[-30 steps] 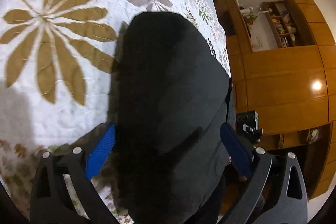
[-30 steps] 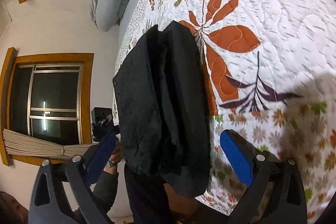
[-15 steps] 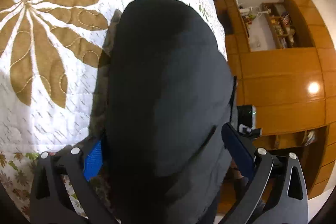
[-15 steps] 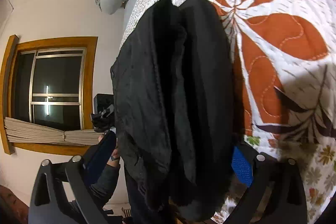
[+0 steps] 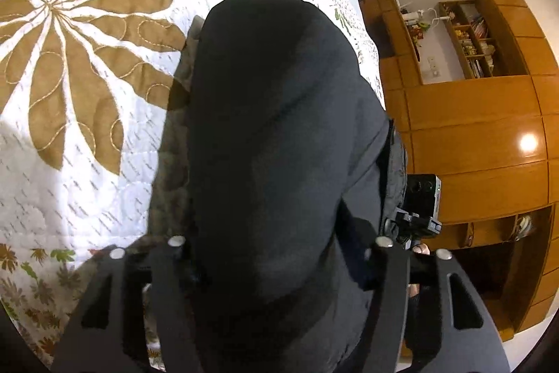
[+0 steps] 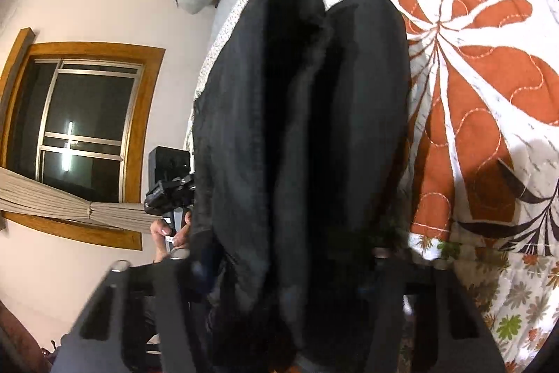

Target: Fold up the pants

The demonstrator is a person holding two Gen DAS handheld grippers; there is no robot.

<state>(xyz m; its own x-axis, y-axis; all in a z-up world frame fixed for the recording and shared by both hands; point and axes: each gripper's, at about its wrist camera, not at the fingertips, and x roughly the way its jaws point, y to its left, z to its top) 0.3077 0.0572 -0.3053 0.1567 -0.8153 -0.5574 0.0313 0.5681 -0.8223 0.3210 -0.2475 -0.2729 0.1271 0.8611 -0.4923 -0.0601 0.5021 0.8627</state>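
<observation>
My left tool (image 5: 279, 268) was closing with the black pants (image 5: 279, 128) between its jaws; my right tool (image 6: 279, 271) was closing on the same bundle (image 6: 300, 128). The pants lay along the edge of the floral quilt (image 5: 87, 93), which spread out beyond them on the bed.
</observation>
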